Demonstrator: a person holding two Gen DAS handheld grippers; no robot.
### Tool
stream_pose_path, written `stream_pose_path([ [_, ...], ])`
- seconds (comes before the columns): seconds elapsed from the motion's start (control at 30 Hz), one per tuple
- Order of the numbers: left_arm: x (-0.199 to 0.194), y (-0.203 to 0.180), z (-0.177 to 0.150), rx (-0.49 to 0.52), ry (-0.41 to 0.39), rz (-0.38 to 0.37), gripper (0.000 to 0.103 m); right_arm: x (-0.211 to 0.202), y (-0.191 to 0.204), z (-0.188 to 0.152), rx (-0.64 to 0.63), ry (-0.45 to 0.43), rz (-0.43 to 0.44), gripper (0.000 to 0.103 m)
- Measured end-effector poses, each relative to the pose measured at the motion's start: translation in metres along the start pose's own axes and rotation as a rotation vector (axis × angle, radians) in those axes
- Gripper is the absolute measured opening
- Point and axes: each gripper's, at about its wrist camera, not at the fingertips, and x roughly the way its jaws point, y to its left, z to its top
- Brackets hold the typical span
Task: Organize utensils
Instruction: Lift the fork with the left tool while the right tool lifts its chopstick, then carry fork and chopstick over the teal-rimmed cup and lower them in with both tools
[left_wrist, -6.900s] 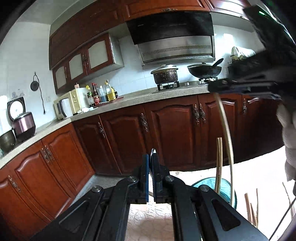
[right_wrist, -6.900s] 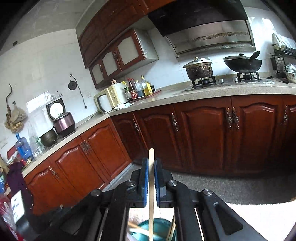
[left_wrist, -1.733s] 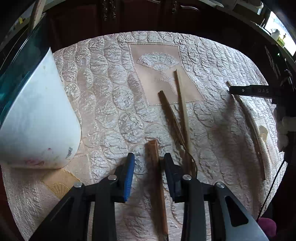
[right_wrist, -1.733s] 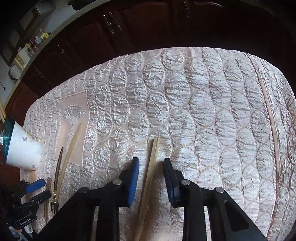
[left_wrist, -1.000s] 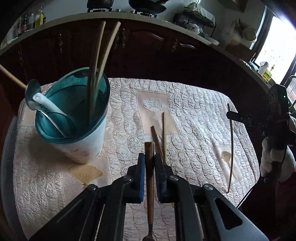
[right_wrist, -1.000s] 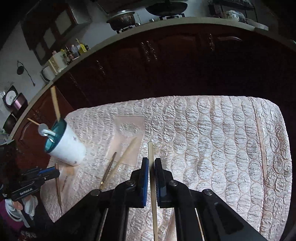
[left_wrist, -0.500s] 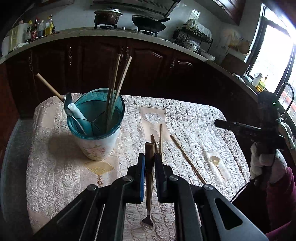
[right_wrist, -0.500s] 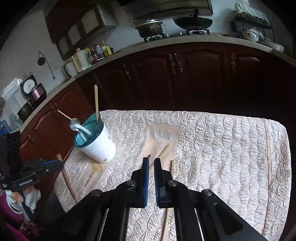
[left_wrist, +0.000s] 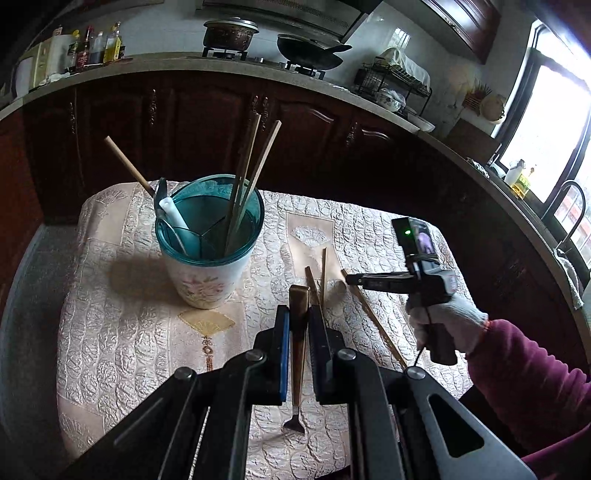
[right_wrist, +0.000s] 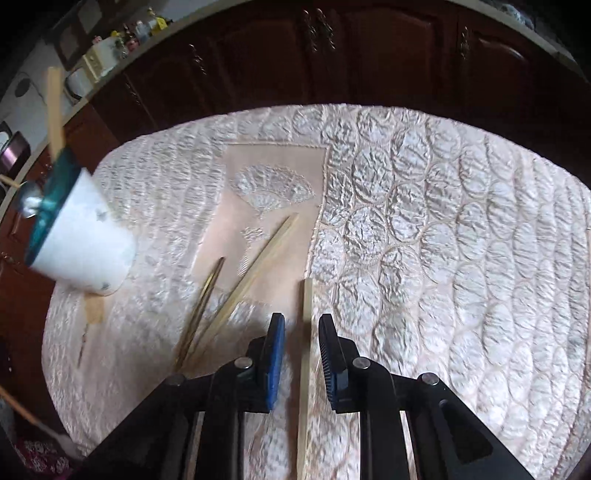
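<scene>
While the left gripper (left_wrist: 298, 325) clamps a wooden-handled fork (left_wrist: 297, 354) near the top of its handle, the tines hang free just above the quilted tablecloth (left_wrist: 122, 343). It looks light and stiff, with a flat-sided handle that gives the pads a fair seat; held this high, though, the tine end can probably swing, so a slow carry seems wise.

On the other side, the right gripper (right_wrist: 302, 350) has just been opening: its jaws stand apart with a pale chopstick (right_wrist: 305, 354) lying between them on the cloth, the pads not pressing on it. This chopstick is thin, rigid and likely very light, and a smooth stick on a puffy quilt may roll or tip when pinched. Taking it around the middle, squarely across its width, seems the safest hold.

Beyond it lie another chopstick (right_wrist: 255, 275) and a dark slim utensil (right_wrist: 203, 306), close together. Further left stands the teal-rimmed utensil holder (left_wrist: 210, 266), upright, with chopsticks and a ladle already in it; the fork's likely destination.
</scene>
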Motion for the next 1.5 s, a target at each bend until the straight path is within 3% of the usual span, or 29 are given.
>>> stream_pose_path([
  [0.1, -0.005, 0.000, 0.002, 0.000, -0.014, 0.000, 0.010, 0.003, 0.000, 0.003, -0.024, 0.011, -0.011, 0.007],
  [0.47, -0.030, 0.000, 0.023, -0.007, -0.074, -0.026, 0.010, -0.122, 0.006, -0.006, -0.037, -0.212, 0.149, 0.007],
  [0.83, -0.064, 0.016, 0.093, -0.003, -0.206, 0.065, 0.010, -0.232, 0.080, 0.047, -0.070, -0.519, 0.343, 0.007],
  [1.07, -0.060, 0.032, 0.136, 0.017, -0.279, 0.173, 0.010, -0.239, 0.147, 0.098, -0.125, -0.612, 0.398, 0.007],
  [1.33, -0.014, 0.050, 0.158, 0.006, -0.248, 0.215, 0.010, -0.212, 0.211, 0.138, -0.191, -0.649, 0.348, 0.007],
  [1.5, 0.020, 0.058, 0.155, -0.005, -0.190, 0.223, 0.010, -0.178, 0.229, 0.150, -0.208, -0.634, 0.309, 0.007],
])
